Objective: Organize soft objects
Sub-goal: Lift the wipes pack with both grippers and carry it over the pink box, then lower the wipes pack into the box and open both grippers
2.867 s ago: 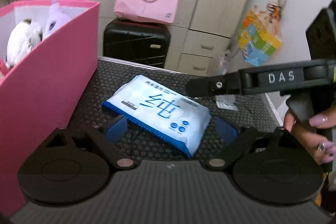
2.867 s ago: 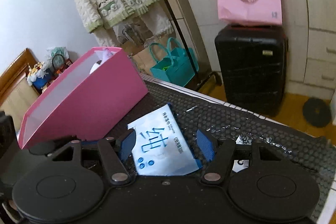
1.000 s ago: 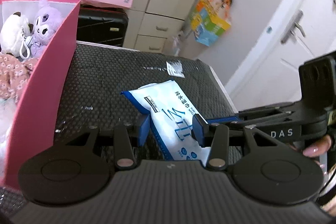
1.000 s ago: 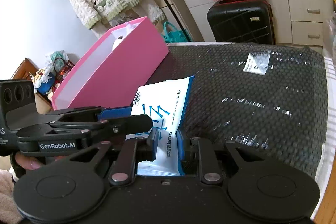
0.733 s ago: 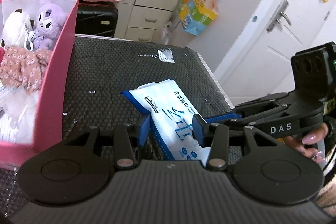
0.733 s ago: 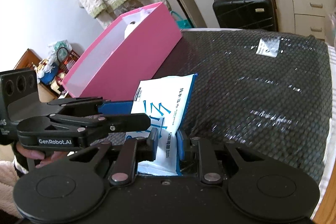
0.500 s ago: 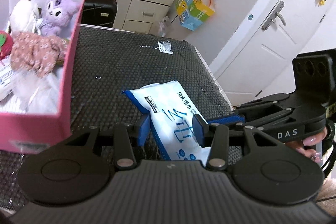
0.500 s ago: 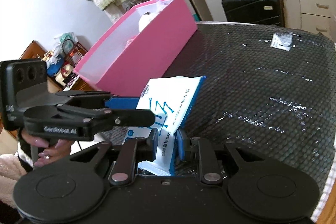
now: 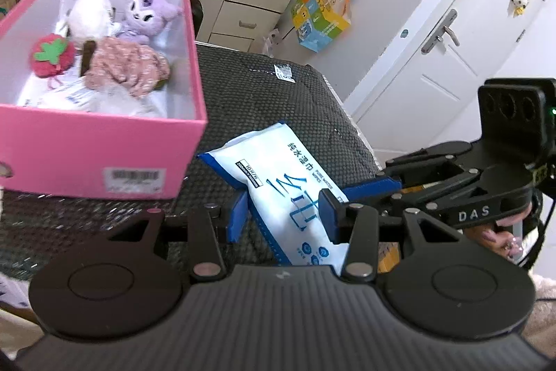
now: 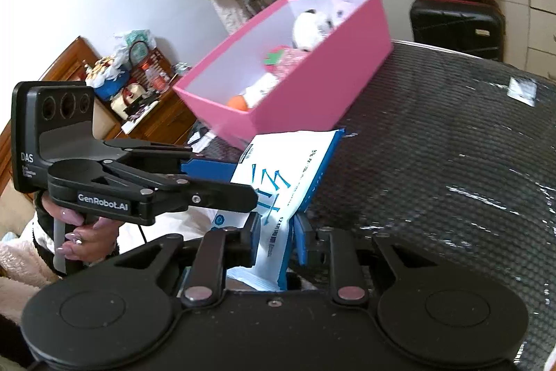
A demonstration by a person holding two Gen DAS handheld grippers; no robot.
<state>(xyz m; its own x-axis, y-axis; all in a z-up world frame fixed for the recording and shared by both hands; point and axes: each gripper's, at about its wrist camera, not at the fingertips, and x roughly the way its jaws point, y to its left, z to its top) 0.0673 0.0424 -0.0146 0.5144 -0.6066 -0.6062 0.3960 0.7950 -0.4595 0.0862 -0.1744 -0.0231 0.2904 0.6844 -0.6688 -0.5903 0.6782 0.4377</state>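
Several soft toys are already lying in the pink box [image 9: 104, 159] on my left, so most of the sorting is looking done. I am carrying the wet-wipe pack [image 9: 295, 193] just beside the box's near corner, above the dark counter [image 9: 264, 99], with my left gripper [image 9: 283, 218] clamping its sides. My right gripper [image 10: 276, 240] is pinching its end, jaws opening slightly; dropping it in is what's left.

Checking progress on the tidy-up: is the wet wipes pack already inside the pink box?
No, the wet wipes pack is outside the pink box, in front of its corner above the black mat.
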